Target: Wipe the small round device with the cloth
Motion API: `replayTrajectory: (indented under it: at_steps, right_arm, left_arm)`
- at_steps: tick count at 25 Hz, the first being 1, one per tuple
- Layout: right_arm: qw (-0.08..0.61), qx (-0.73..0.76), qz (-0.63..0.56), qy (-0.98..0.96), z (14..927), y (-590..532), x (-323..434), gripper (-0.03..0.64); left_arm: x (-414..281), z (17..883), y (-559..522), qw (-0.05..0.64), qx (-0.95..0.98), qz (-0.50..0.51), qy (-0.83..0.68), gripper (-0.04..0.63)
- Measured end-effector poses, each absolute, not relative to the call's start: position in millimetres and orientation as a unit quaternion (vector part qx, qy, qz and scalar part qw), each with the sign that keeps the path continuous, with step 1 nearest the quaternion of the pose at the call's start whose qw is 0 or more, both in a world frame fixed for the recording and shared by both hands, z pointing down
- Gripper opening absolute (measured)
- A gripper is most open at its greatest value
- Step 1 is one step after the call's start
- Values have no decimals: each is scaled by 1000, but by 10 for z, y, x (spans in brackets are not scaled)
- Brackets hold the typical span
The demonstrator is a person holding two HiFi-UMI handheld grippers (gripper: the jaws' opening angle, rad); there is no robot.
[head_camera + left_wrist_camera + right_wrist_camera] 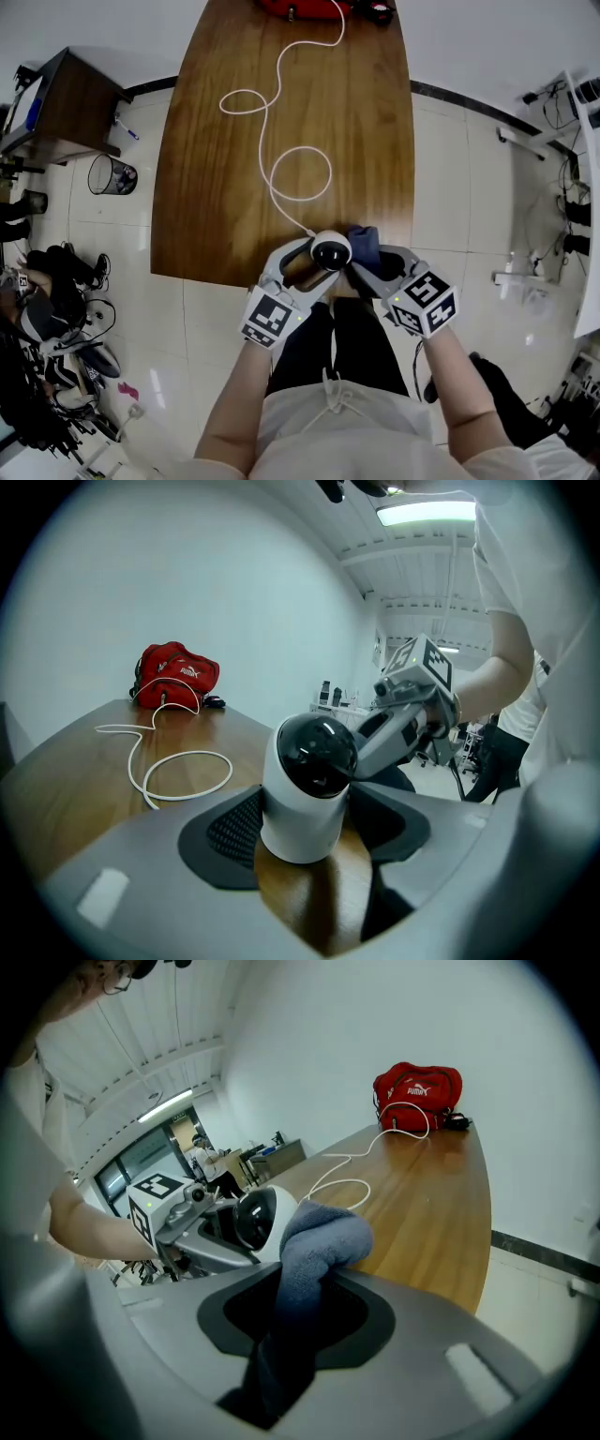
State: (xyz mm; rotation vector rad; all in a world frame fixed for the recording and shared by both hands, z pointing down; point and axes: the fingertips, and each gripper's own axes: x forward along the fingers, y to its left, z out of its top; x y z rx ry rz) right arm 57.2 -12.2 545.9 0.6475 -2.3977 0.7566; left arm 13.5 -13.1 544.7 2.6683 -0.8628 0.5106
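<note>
Head view: wooden table [234,141], rounded far end. Near edge: one small round device [330,250], white body with a black dome, standing upright between the jaws of the left gripper [320,262], which are closed on its sides. Right gripper [372,260]: jaws clamped on a folded blue-grey cloth [364,246], its bunched end against the device's right side. One white cable [281,84], running from the device in loose loops up the table to a red bag [309,7] at the far end; bag contents not visible. Floor, left of the table: one wire waste bin [112,175], contents not discernible, beside a dark side table [75,108]. The tabletop between device and bag carries only the cable.
</note>
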Motion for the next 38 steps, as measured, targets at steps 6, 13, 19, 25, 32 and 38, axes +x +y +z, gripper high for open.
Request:
replayTrajectory:
  at_steps: [6, 13, 19, 25, 32, 38]
  right_arm:
    - [318, 242, 319, -859, 5774, 106, 588, 104]
    - [274, 213, 293, -891, 5278, 287, 614, 104]
    - [282, 178, 292, -897, 5351, 419, 426, 104]
    - [301, 181, 339, -873, 5737, 369, 461, 104]
    - [308, 217, 364, -851, 5754, 115, 708, 104]
    - [228, 199, 286, -909, 4689, -392, 584, 104]
  left_arm:
    - [98, 5460, -119, 167, 926, 169, -294, 291]
    - [-98, 5208, -27, 212, 920, 90, -316, 258]
    - [-339, 4892, -217, 196, 914, 52, -353, 178]
    - [-233, 4794, -358, 175, 926, 58, -330, 8]
    - [-361, 4789, -406, 183, 920, 37, -345, 6]
    - [-480, 4778, -274, 202, 908, 34, -366, 6]
